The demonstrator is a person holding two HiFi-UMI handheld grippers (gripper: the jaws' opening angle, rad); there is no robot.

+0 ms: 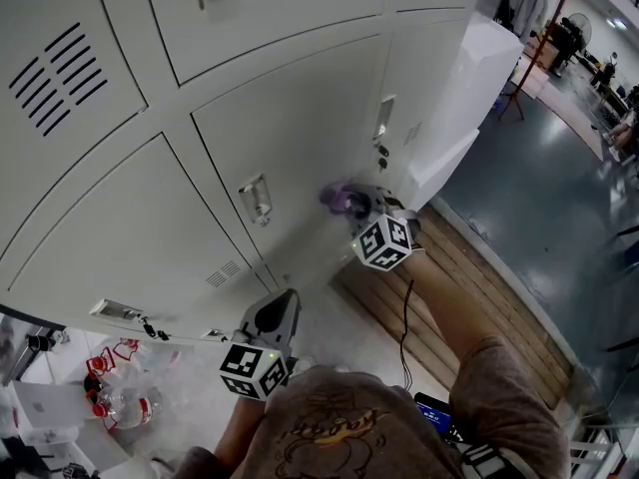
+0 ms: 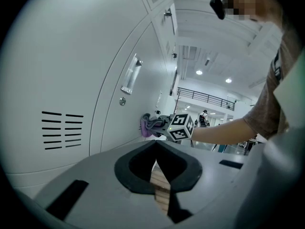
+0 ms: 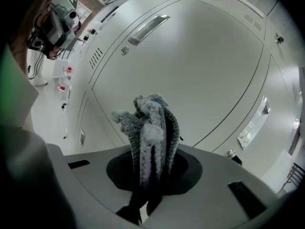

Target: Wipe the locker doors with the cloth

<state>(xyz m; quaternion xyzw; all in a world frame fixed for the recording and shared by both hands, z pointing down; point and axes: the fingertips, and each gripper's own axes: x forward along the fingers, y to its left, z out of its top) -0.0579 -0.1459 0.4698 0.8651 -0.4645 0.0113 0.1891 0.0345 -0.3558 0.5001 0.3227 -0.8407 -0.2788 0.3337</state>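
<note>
Pressing the bunched cloth (image 1: 337, 199) against a locker door (image 1: 300, 118): right gripper (image 1: 361, 206) jaws clamp it, folds facing the panel. Left gripper (image 1: 278, 312) hangs low, jaws together, empty, probably clearing the wiping path.

Floor (image 1: 334, 327): pale at the foot of the lockers (image 1: 290, 138), dark grey-blue farther right. On it: slatted wooden platform (image 1: 489, 287) beside lockers; red-labelled clear plastic bottles (image 1: 115, 397), lower left.

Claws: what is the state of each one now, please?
Left claw: closed, empty.
Right claw: closed, holding the cloth.
</note>
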